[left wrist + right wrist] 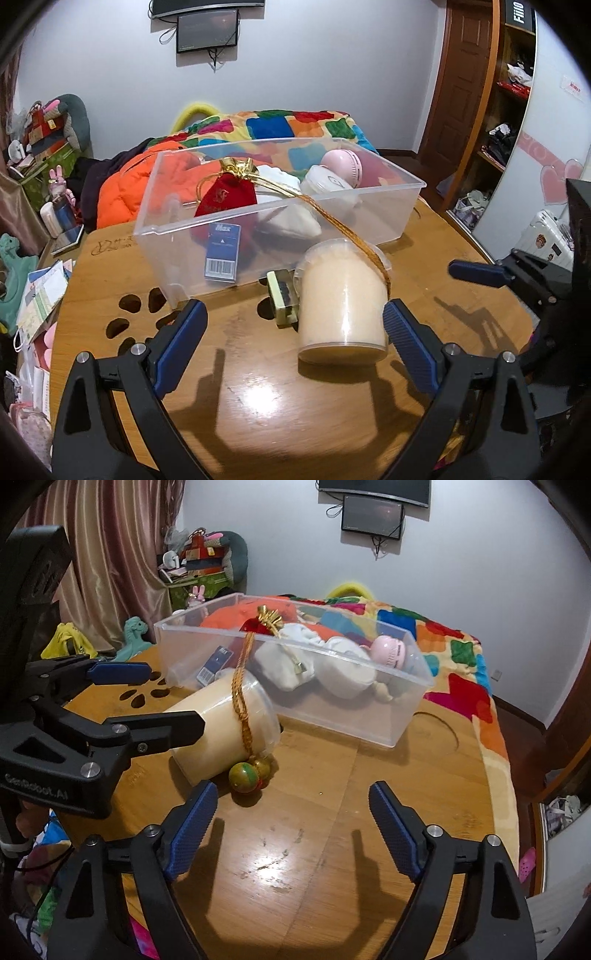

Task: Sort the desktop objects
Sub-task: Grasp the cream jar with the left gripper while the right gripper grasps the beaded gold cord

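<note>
We log the left gripper (295, 325) with jaws spread, gripping nothing. The cream jar (341, 299) lies on its side on the wooden table (258, 398), between the pads, just beside the right-hand one (contact unclear). Its mouth faces the clear bin (402, 218). Right gripper (293, 801): jaws spread and empty, jar ahead-left.

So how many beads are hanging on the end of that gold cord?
2. The green-and-gold bead lies on the table in front of the tipped cream jar; a second bead sits behind it against the jar. More may be hidden.
</note>
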The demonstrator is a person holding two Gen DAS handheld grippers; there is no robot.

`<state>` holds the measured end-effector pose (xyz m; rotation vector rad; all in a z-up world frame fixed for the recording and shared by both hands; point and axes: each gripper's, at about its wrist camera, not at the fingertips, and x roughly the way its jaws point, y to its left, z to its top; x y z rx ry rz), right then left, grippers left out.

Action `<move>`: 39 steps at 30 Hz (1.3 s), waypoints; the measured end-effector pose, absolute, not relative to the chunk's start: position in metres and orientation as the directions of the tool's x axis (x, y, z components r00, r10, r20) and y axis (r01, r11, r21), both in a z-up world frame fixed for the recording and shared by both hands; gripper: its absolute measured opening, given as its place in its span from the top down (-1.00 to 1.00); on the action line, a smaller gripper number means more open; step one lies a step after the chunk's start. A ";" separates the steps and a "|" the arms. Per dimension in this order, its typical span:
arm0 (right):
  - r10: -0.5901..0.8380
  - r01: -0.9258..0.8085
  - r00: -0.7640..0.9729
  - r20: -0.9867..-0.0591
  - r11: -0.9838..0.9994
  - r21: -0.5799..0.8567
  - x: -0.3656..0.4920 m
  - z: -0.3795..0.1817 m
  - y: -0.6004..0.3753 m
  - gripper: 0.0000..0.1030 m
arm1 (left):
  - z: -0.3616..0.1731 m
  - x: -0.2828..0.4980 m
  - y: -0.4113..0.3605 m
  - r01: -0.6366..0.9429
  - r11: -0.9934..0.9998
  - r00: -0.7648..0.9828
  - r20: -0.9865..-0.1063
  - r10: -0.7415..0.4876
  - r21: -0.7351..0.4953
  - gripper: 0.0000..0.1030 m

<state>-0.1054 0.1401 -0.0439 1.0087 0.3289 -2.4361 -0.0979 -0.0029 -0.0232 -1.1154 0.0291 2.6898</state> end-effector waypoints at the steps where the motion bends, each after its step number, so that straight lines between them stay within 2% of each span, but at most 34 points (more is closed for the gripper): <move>1: -0.339 0.518 -0.607 -0.719 -0.854 -0.035 -0.107 -0.046 0.139 -0.46 | -0.023 -0.098 -0.003 -0.221 -0.973 -0.682 -0.701 0.208 -0.073 -0.89; 6: -0.342 0.530 -0.586 -0.735 -0.847 -0.028 -0.112 -0.053 0.134 -0.32 | -0.026 -0.101 -0.003 -0.230 -0.968 -0.672 -0.703 0.231 -0.098 -0.89; 10: -0.339 0.536 -0.575 -0.744 -0.844 -0.030 -0.117 -0.057 0.131 -0.29 | -0.029 -0.104 0.000 -0.241 -0.965 -0.661 -0.711 0.241 -0.103 -0.87; 16: -0.352 0.547 -0.550 -0.758 -0.837 -0.008 -0.124 -0.060 0.128 -0.12 | -0.031 -0.107 0.008 -0.267 -0.959 -0.641 -0.726 0.252 -0.097 -0.70; 20: -0.357 0.559 -0.545 -0.759 -0.829 -0.011 -0.126 -0.060 0.125 -0.05 | -0.035 -0.113 0.013 -0.280 -0.954 -0.607 -0.750 0.263 -0.107 -0.50; 21: -0.356 0.562 -0.545 -0.759 -0.827 -0.015 -0.126 -0.060 0.124 0.00 | -0.036 -0.114 0.014 -0.284 -0.953 -0.600 -0.754 0.266 -0.111 -0.43; 28: -0.388 0.585 -0.526 -0.757 -0.811 0.010 -0.131 -0.060 0.124 0.35 | -0.037 -0.113 0.016 -0.282 -0.954 -0.601 -0.756 0.260 -0.104 -0.41; 29: -0.395 0.586 -0.524 -0.755 -0.810 0.017 -0.131 -0.061 0.124 0.38 | -0.037 -0.113 0.016 -0.285 -0.952 -0.601 -0.754 0.266 -0.109 -0.34; 30: -0.401 0.589 -0.520 -0.754 -0.808 0.024 -0.132 -0.061 0.123 0.45 | -0.037 -0.112 0.015 -0.300 -0.945 -0.591 -0.753 0.289 -0.128 -0.11; 39: -0.408 0.593 -0.513 -0.755 -0.805 0.033 -0.131 -0.061 0.122 0.64 | -0.037 -0.106 0.011 -0.298 -0.943 -0.589 -0.749 0.304 -0.149 -0.11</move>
